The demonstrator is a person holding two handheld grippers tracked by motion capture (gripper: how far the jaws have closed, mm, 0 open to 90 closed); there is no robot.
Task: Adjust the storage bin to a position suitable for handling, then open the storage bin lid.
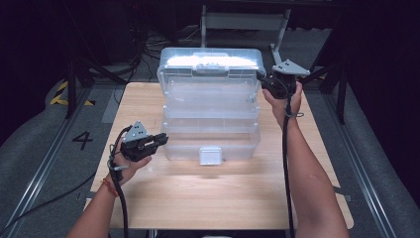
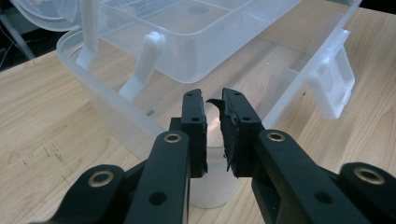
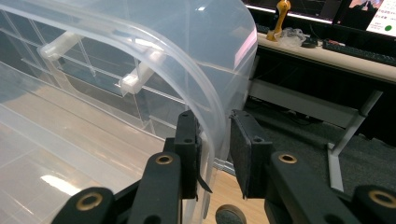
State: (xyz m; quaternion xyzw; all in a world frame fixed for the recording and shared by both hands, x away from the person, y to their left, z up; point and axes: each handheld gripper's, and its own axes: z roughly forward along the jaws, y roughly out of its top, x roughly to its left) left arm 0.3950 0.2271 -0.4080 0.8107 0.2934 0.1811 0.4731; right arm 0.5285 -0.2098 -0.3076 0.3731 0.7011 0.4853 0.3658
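Jaws of our right gripper [image 3: 214, 154] straddle the raised lid [image 3: 187, 70] rim of one clear box [image 1: 210, 106] mid-tabletop [image 1: 148, 198], parted, not pinching. Our left gripper [image 2: 213, 126], nearly closed and empty, hovers at the box's front-left corner. We should squeeze the rim squarely, probably steadying the base.

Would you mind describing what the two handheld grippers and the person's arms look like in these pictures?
Both the left gripper and the right gripper are black, each with two flat jaws lined with black padding and fastened with brass-coloured rivets. Each carries a grey three-cornered plate on top and trails a black cable along the forearm. The forearms are bare, with no sleeves; a reddish band circles the left wrist.
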